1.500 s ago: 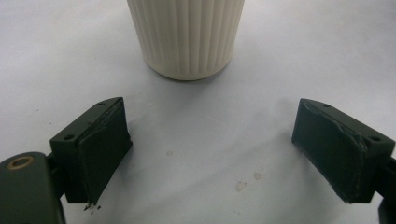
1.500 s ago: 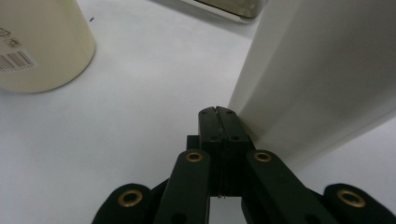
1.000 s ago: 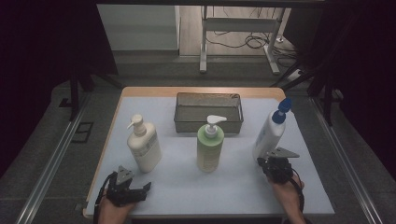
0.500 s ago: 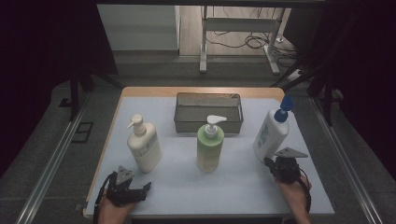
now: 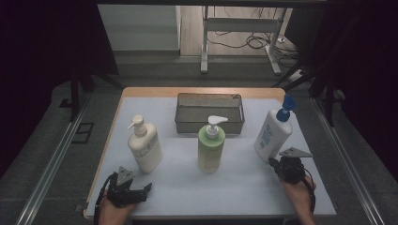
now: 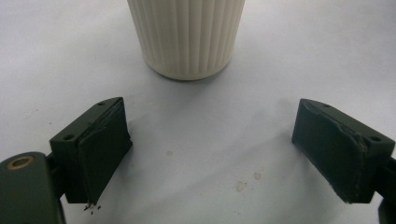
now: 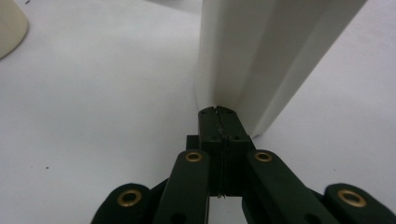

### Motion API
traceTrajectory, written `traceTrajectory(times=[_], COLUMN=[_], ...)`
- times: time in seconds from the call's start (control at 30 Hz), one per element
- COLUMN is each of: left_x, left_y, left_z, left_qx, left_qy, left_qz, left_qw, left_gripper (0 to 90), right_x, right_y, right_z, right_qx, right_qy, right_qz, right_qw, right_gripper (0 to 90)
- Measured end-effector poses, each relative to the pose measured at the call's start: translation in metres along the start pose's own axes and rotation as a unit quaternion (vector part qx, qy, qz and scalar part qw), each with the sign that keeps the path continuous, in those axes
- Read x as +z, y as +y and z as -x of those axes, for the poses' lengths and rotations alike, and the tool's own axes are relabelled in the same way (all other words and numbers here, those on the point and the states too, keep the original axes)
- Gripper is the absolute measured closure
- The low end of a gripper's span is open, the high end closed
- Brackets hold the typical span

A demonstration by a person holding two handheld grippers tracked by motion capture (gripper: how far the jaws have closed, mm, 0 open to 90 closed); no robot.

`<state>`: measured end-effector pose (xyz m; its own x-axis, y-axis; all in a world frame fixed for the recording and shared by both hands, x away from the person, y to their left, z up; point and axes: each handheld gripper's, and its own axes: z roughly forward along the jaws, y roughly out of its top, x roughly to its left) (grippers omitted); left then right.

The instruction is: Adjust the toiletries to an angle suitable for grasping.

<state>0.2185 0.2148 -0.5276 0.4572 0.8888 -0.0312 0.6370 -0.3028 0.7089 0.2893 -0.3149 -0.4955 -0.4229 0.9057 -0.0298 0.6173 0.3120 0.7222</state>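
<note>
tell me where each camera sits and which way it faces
High view: above the person's side of the table, looking forward and down; both hands show, with left gripper and right gripper.
Left gripper view: rides the left gripper, jaws wide apart, facing the cream bottle.
Right gripper view: rides the right gripper, jaws together, at the white bottle.
Shared: both bottles also appear from above.

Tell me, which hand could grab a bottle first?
Probably the left. The left gripper has its jaws wide open, facing the cream bottle just ahead. The right gripper is shut, its tips at the base of the white bottle, so it must open first.
</note>
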Motion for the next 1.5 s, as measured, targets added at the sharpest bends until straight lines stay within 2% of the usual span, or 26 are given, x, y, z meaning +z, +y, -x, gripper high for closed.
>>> traceTrajectory(times=[0.37,0.63,0.8,0.87,0.93,1.07,1.17,1.2,1.5], left_x=[0.0,0.0,0.0,0.0,0.0,0.0,0.0,0.0,0.0], left_y=[0.0,0.0,0.0,0.0,0.0,0.0,0.0,0.0,0.0], left_z=[0.0,0.0,0.0,0.0,0.0,0.0,0.0,0.0,0.0], left_qx=[0.0,0.0,0.0,0.0,0.0,0.0,0.0,0.0,0.0], left_qy=[0.0,0.0,0.0,0.0,0.0,0.0,0.0,0.0,0.001], left_qz=[-0.001,0.0,0.0,0.0,0.0,0.001,0.001,0.001,0.002], left_qw=[1.0,1.0,1.0,1.0,1.0,1.0,1.0,1.0,1.0], left_gripper=[10.6,10.6,10.6,10.6,10.6,10.6,10.6,10.6,10.6], right_x=[0.001,0.0,-0.005,-0.008,-0.009,-0.014,-0.017,-0.019,-0.028], right_y=[-0.001,-0.001,-0.003,-0.002,-0.002,-0.001,-0.001,0.0,0.004], right_z=[0.008,0.007,0.007,0.006,0.006,0.007,0.007,0.007,0.011], right_qx=[0.008,0.009,0.013,0.014,0.014,0.017,0.018,0.019,0.017], right_qy=[-0.014,-0.007,0.002,0.0,0.0,-0.004,-0.005,-0.009,-0.005], right_qz=[-0.003,0.0,0.001,0.006,0.007,0.013,0.016,0.019,0.024], right_qw=[0.9999,0.9999,0.9999,0.9999,0.9999,0.9998,0.9997,0.9996,0.9996], right_gripper=[88.2,81.0,69.4,62.2,60.1,48.8,45.7,41.0,31.2])
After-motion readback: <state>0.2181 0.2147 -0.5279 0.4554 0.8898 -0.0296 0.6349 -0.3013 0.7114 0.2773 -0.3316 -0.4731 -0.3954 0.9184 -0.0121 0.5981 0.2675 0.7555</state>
